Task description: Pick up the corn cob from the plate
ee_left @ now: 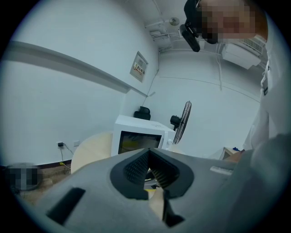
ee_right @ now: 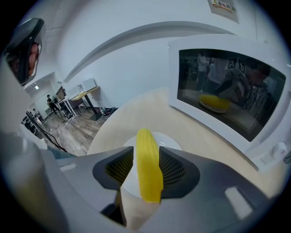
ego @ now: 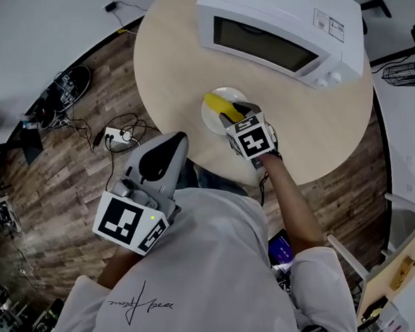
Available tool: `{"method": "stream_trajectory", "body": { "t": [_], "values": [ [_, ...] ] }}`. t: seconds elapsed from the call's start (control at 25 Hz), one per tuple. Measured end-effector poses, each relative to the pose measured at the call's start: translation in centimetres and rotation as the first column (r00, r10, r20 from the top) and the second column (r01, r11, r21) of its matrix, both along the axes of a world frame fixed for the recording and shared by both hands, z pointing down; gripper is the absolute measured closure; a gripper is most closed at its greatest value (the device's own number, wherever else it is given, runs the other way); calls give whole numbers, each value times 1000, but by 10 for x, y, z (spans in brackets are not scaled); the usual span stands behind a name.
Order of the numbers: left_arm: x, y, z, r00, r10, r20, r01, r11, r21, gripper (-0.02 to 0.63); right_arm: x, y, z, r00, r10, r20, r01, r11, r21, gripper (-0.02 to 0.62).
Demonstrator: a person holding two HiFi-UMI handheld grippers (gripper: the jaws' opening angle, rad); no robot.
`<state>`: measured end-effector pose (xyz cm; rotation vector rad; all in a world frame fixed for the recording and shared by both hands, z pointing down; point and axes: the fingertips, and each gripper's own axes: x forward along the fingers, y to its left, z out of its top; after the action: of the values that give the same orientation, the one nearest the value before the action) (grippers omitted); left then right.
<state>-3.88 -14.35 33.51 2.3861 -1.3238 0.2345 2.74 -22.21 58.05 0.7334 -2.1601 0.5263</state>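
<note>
Right tongs [ee_right: 146, 167] spread astride corn cob [ee_right: 148, 152] on plate [ee_right: 170, 140] (pads not squeezing it), left tongs [ee_left: 148, 157] pressed together, empty, beside the tabletop [ego: 171, 68].

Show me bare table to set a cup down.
Free: the left half of the table, between microwave and rim; also the strip right of the plate. Crowded: the plate, where the right gripper straddles the corn cob.

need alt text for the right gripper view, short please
A yellow corn cob lies on a white plate, between the open jaws of the right gripper. The plate sits on a round pale table, with a white microwave behind it at right, a yellow shape showing in its dark door.
</note>
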Motion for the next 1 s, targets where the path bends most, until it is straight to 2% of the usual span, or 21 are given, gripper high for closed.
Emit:
{"method": "stream_trajectory", "body": {
  "t": [0.2,0.4,0.72,1.0],
  "values": [
    [-1,-2,3,1000,2,-1,-2,1000,-11,611,-1,-1,8,996,-67,-55,67,998,0,390],
    [-3,-5,5,1000,0,-1,0,1000,-16,611,0,3,22,984,-140,-111,136,990,-44,357],
    [-9,-5,6,1000,-6,6,6,1000,-23,611,1,4,39,971,-169,-166,156,983,-92,325],
    [-14,-6,6,1000,-18,6,18,1000,-21,611,-2,0,51,957,-198,-214,182,979,-95,321]
  ]
}}
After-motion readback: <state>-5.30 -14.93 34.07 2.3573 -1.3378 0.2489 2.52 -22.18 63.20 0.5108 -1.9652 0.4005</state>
